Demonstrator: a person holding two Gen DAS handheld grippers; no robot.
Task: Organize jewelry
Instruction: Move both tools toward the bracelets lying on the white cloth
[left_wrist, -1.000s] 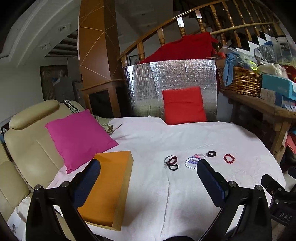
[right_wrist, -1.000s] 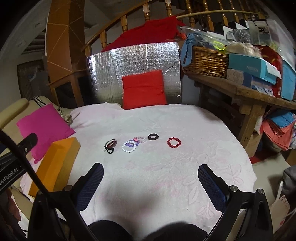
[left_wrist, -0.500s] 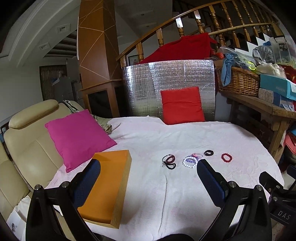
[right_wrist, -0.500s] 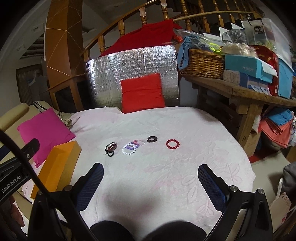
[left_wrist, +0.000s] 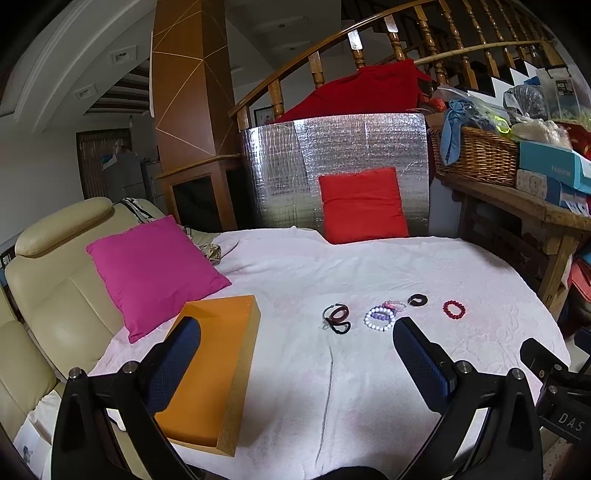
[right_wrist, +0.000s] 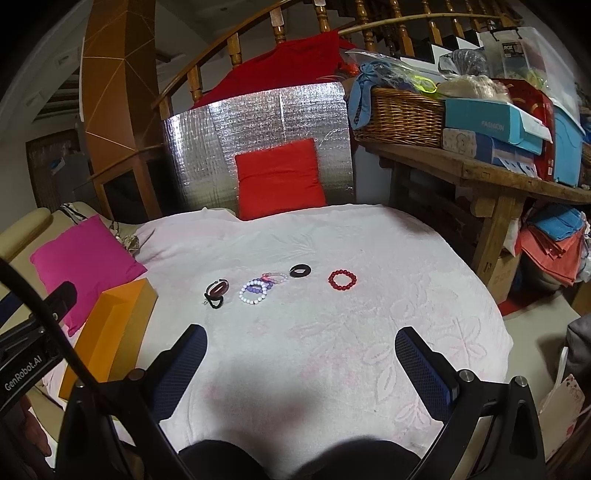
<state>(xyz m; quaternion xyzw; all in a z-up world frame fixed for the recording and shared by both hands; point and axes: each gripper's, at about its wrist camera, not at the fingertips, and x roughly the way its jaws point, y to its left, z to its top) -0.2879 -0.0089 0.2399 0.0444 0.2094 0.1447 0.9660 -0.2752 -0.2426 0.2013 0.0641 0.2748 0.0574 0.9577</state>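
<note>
Holding both tools above the table draped in a pale pink embossed cloth (right_wrist: 369, 295), I see my left gripper (left_wrist: 295, 354) spread wide with nothing between its dark blue padded fingers (left_wrist: 173, 365), and my right gripper (right_wrist: 301, 363) equally wide apart and empty. The jewelry lies in a loose row across the middle of the cloth, well ahead of both tools. From left to right I make out a tangle of black and maroon bands (right_wrist: 217, 291), a white beaded bracelet (right_wrist: 253, 293) overlapping a purple beaded bracelet (right_wrist: 263, 286) and a small pink translucent bracelet (right_wrist: 277, 277), then a black ring-shaped band (right_wrist: 300, 270), and apart from these a red beaded bracelet (right_wrist: 342, 280). A flat orange rectangular box (left_wrist: 218, 362) sits near the cloth's left edge, under my left gripper's left finger in the left wrist view, with a magenta square cushion (left_wrist: 155, 269) just behind it.
</note>
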